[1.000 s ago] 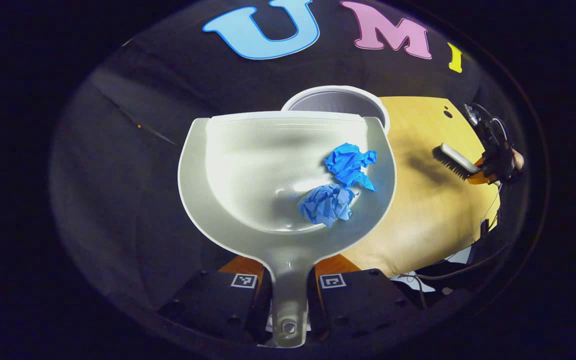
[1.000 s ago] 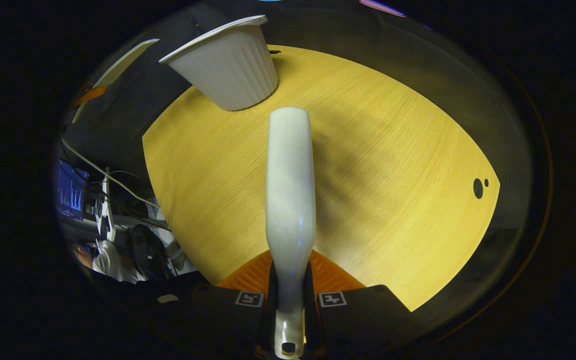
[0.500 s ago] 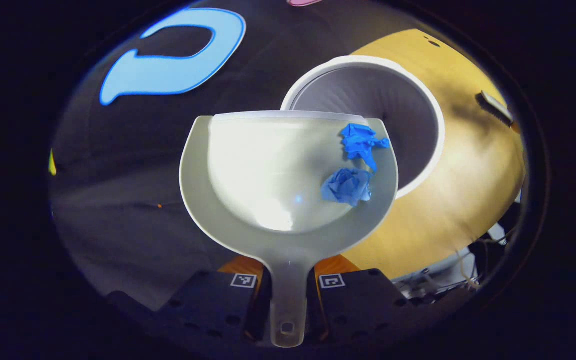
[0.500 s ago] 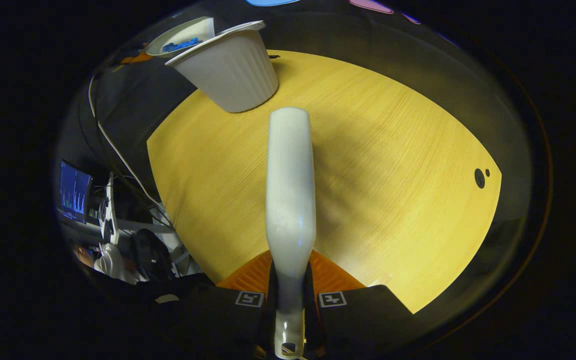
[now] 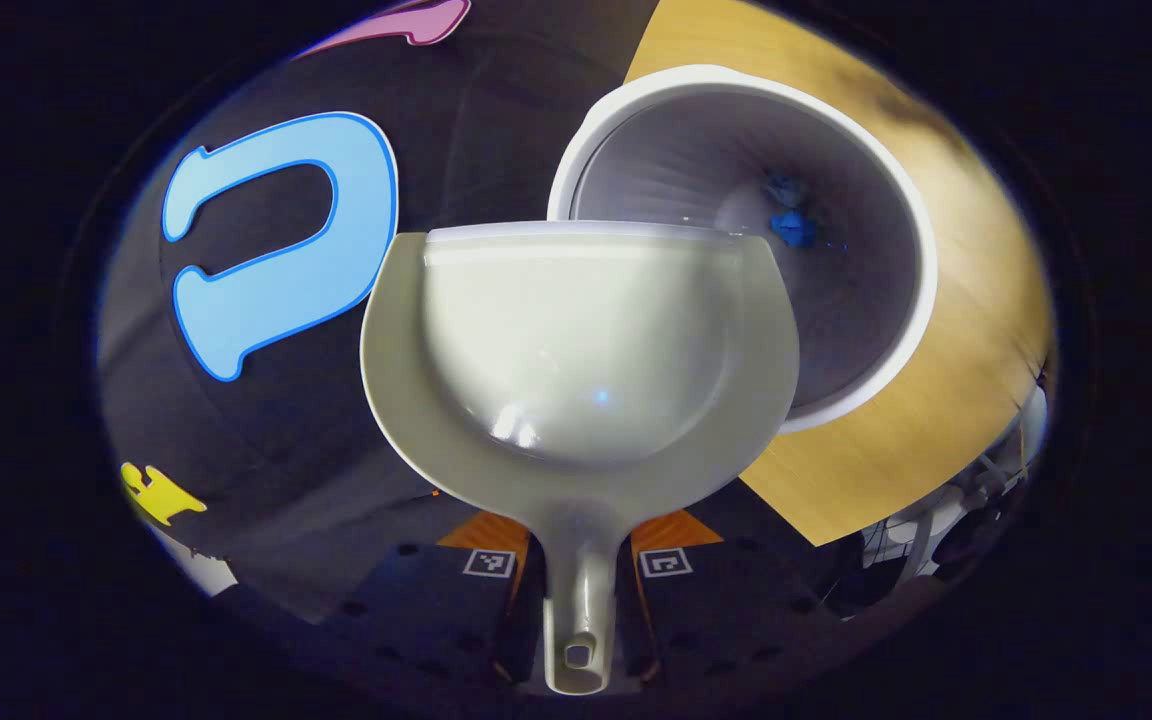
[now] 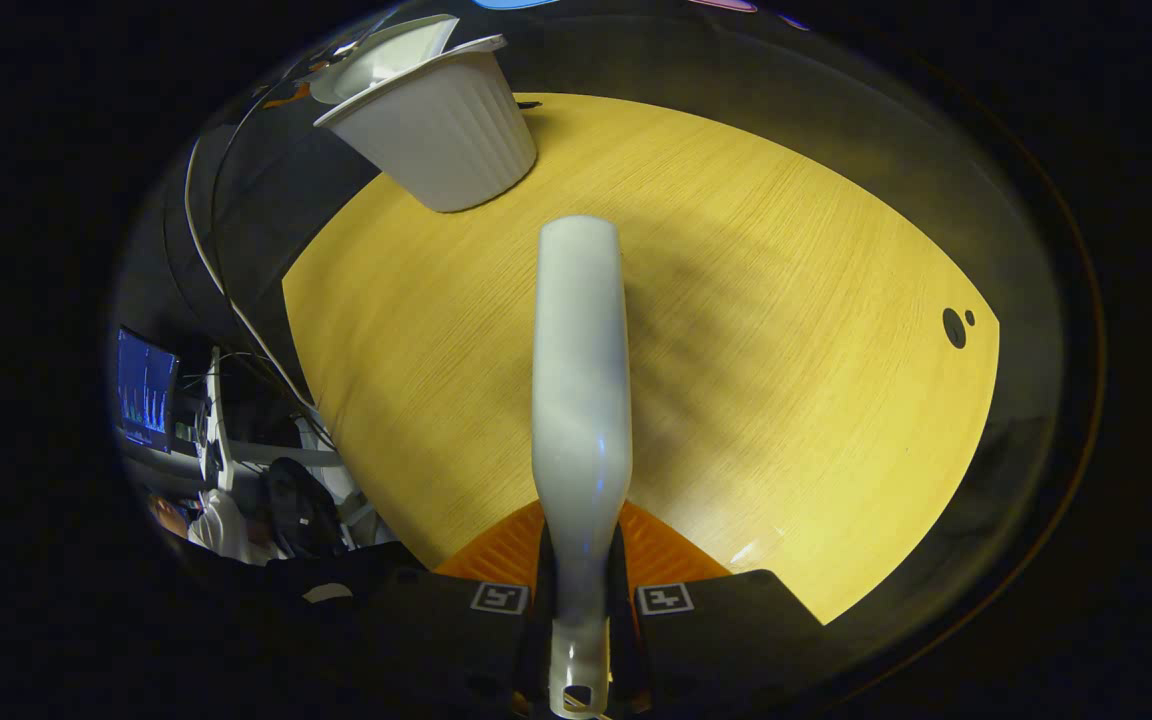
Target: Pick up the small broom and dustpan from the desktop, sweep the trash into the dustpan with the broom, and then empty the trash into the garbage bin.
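Gripping the dustpan (image 5: 576, 350) by its handle, the left gripper (image 5: 576, 585) is holding the pan tipped over the garbage bin (image 5: 896, 330), both fingers pressing on the narrow handle stem at 6 o'clock in the left gripper view. The pan's scoop is showing bare and glossy at the centre of that view, with its front lip lying across the bin's white rim at about 12 o'clock. The bin is standing on the yellow desktop (image 5: 956, 420) and opening toward the camera at 1 to 2 o'clock; two pieces of blue crumpled trash (image 5: 791, 225) are lying deep inside it, near its bottom (small and dim, so their shape cannot be told).

In the right gripper view, the right gripper (image 6: 581, 600) is clamping the broom (image 6: 581, 380) by its handle at 6 o'clock, fingers closed narrowly on both sides of it. The white broom back is running straight up the centre of that view above the desktop (image 6: 786, 350); its bristles are hidden beneath it. The ribbed garbage bin (image 6: 436, 130) is sitting at 11 o'clock near the desktop's far edge, with the dustpan (image 6: 386, 55) tilted just above its rim.
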`<state>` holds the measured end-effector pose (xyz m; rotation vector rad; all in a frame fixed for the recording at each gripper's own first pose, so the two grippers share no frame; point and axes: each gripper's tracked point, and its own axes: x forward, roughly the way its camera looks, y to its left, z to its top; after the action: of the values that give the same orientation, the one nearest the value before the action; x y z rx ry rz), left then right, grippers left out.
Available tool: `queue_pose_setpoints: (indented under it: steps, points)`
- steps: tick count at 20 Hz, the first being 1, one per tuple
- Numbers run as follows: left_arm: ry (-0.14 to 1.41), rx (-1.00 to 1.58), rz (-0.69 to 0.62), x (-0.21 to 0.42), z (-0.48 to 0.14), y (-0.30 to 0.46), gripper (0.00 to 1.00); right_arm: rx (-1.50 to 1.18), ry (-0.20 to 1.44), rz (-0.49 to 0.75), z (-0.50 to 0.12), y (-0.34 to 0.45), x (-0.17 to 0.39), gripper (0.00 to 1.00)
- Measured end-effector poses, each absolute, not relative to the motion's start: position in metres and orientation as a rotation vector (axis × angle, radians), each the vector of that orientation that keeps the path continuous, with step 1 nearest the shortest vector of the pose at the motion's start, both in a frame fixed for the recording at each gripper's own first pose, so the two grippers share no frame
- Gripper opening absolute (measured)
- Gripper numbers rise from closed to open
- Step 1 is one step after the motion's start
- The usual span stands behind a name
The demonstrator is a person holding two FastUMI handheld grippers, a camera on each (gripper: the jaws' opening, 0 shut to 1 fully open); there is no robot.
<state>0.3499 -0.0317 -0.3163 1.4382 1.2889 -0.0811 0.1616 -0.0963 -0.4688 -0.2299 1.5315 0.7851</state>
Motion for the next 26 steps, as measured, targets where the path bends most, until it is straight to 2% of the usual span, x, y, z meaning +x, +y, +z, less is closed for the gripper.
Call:
queue_pose_setpoints:
  steps: [1,2,4,5,7,12,14,17,19,22,26]
  points:
    - [1.273,1.426,-0.057,0.35,-0.313,-0.031,0.29,-0.219,1.537,0.782,-0.468,-0.096,0.16,0.29]
    - [1.234,1.411,-0.035,0.349,-0.313,-0.03,0.29,-0.214,1.537,0.776,-0.468,-0.097,0.161,0.25]
    - [1.159,1.314,-0.007,0.341,-0.317,-0.031,0.29,-0.216,1.534,0.762,-0.463,-0.102,0.162,0.29]
    - [1.139,1.24,0.001,0.334,-0.321,-0.033,0.29,-0.217,1.53,0.747,-0.461,-0.105,0.162,0.25]
    - [1.054,1.109,0.003,0.327,-0.32,-0.042,0.27,-0.211,1.521,0.716,-0.453,-0.111,0.163,0.25]
    - [0.824,0.821,-0.041,0.349,-0.327,-0.067,0.27,-0.183,1.469,0.576,-0.44,-0.117,0.154,0.25]
    - [0.783,0.654,-0.087,0.348,-0.344,-0.092,0.28,-0.117,1.456,0.534,-0.437,-0.109,0.148,0.25]
    - [0.835,0.385,-0.191,0.358,-0.393,-0.146,0.29,-0.096,1.379,0.436,-0.437,-0.104,0.153,0.25]
    - [0.883,0.258,-0.226,0.339,-0.429,-0.175,0.27,-0.058,1.38,0.398,-0.436,-0.1,0.15,0.25]
    - [0.944,0.199,-0.233,0.318,-0.471,-0.199,0.29,-0.034,1.361,0.316,-0.442,-0.098,0.147,0.25]
    - [1.02,0.201,-0.244,0.329,-0.515,-0.24,0.28,0.029,1.421,0.252,-0.471,-0.095,0.125,0.25]
